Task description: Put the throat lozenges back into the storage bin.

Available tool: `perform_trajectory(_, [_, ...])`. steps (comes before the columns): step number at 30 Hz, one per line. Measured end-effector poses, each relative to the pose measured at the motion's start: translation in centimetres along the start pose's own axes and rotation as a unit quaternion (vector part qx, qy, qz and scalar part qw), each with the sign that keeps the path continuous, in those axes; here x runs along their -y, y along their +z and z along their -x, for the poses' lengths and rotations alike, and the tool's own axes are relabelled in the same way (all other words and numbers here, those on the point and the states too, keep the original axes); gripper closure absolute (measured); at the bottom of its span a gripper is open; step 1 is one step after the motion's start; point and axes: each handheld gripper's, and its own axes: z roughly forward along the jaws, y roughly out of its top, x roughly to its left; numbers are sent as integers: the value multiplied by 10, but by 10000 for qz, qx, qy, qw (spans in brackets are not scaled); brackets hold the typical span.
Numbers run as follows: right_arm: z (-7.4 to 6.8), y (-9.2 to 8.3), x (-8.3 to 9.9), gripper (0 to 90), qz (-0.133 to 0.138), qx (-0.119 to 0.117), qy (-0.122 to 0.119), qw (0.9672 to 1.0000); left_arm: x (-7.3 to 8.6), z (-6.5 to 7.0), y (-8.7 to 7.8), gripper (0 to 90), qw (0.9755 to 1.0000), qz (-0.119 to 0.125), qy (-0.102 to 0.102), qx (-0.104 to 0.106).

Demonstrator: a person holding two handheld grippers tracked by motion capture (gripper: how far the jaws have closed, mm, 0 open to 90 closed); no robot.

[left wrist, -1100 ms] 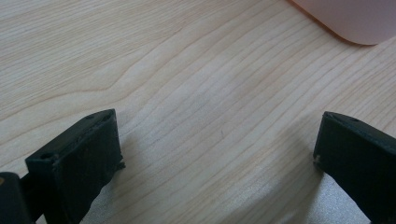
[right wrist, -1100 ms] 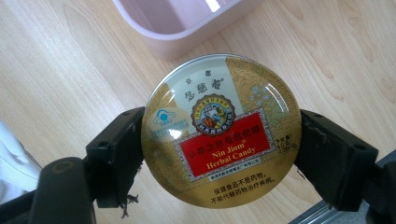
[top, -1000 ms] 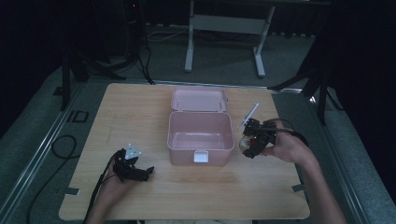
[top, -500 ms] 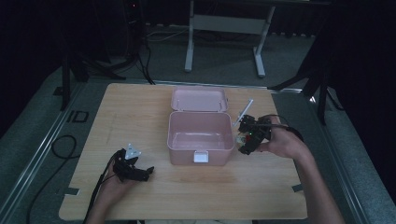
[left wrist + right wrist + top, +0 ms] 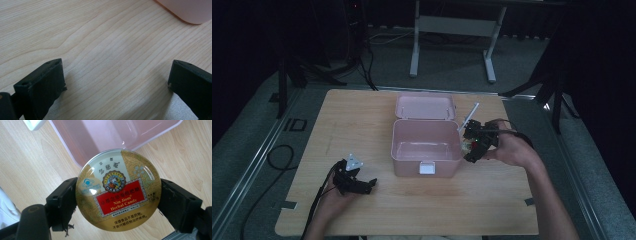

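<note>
A pink plastic box [image 5: 427, 147] stands open in the middle of the table, its lid [image 5: 425, 106] folded back and its inside bare. My right gripper [image 5: 468, 146] hovers at the box's right rim, shut on a round gold candy tin [image 5: 118, 189] with a red label, held flat between the two jaws. The box's wall [image 5: 112, 135] lies just beyond the tin in the right gripper view. My left gripper [image 5: 371, 184] rests low on the table at the front left, open, with bare wood between its fingers [image 5: 41, 87]. A corner of the box [image 5: 185, 11] shows far off.
The wooden table [image 5: 362, 125] has free room on its left half and along the front edge. A white stick-like object [image 5: 469, 116] lies behind the right gripper. Cables [image 5: 277, 155] trail off the left side. A metal stand [image 5: 452, 35] is on the floor beyond.
My right gripper has carried the tin leftward, closer to the box's right rim. The left gripper has stayed put.
</note>
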Motion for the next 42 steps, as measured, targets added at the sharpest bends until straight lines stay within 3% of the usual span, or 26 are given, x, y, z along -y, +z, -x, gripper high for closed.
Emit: perform_trajectory(42, [-5, 9, -35, 204, -40, -50, -207, 9998, 0, 0, 0, 10, 10000, -2, 2, 1])
